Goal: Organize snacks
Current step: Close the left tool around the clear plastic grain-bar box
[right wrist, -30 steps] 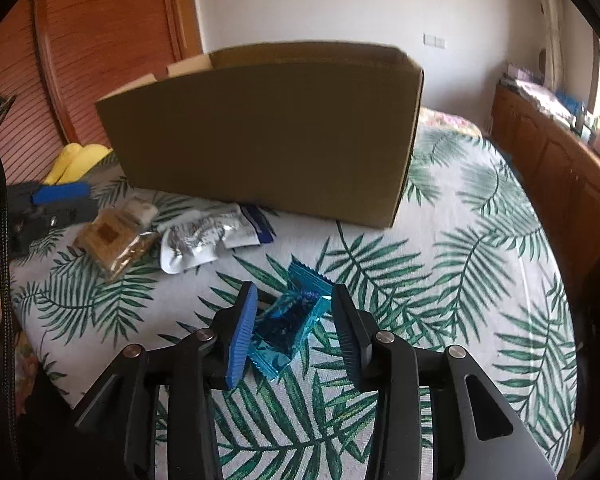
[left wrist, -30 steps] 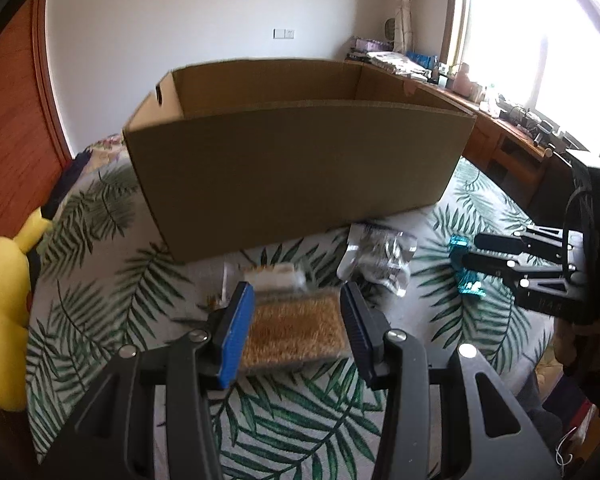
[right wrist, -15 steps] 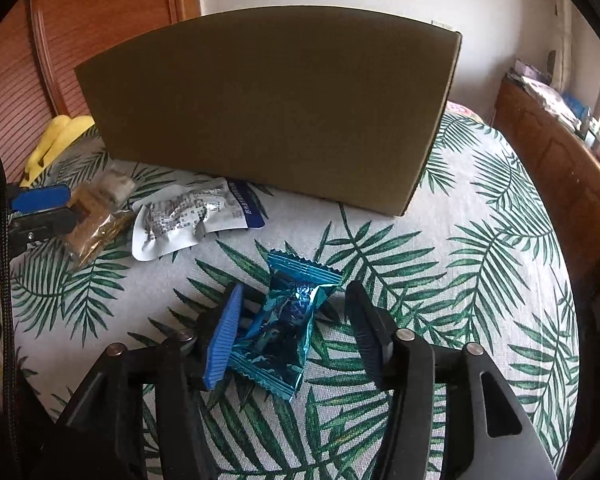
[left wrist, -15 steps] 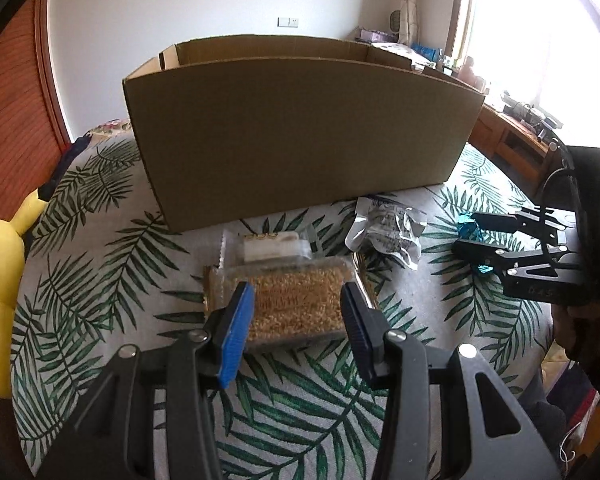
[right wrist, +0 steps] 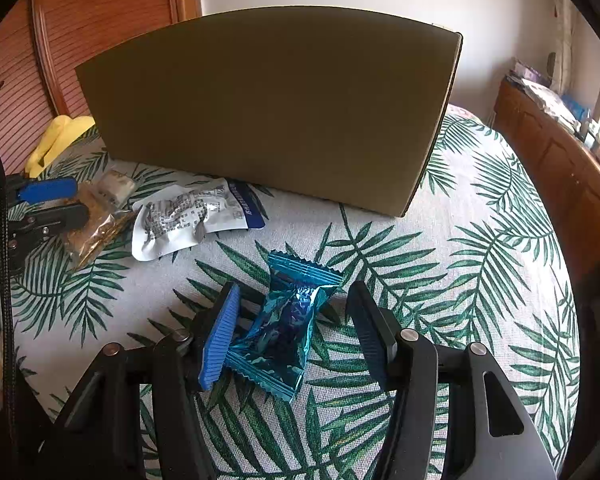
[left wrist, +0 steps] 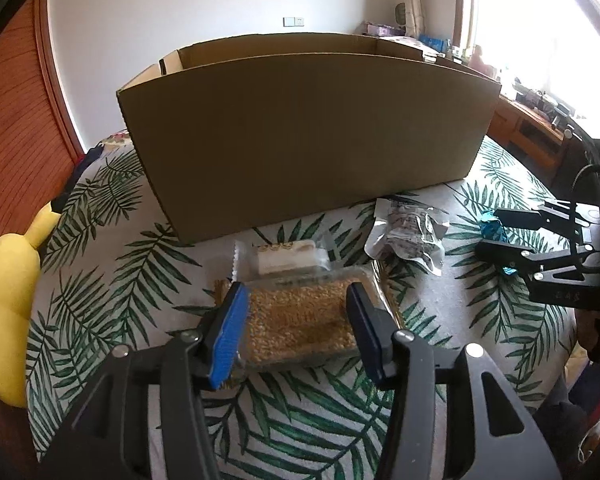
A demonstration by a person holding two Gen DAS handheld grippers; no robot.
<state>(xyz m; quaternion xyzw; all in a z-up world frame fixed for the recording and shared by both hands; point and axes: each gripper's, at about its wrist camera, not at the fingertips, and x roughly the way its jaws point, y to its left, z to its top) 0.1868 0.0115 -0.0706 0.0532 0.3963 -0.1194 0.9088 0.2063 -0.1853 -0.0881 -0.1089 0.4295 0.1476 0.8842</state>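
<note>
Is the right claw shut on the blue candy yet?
Open: right claw straddles the blue candy, gaps showing at both pads.

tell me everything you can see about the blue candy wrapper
The blue candy wrapper is shiny teal foil, crinkled, with zigzag-crimped ends and a darker printed middle. It lies flat on the palm-leaf cloth, in front of the cardboard box, between the open fingers of the right hand-held gripper. The blue pad sits against its edge.

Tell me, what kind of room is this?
Probably a bedroom at home. The snacks lie on a palm-leaf printed bedspread, a yellow plush toy rests at its edge, and a long wooden sideboard cluttered with household items runs beneath a bright window.
</note>
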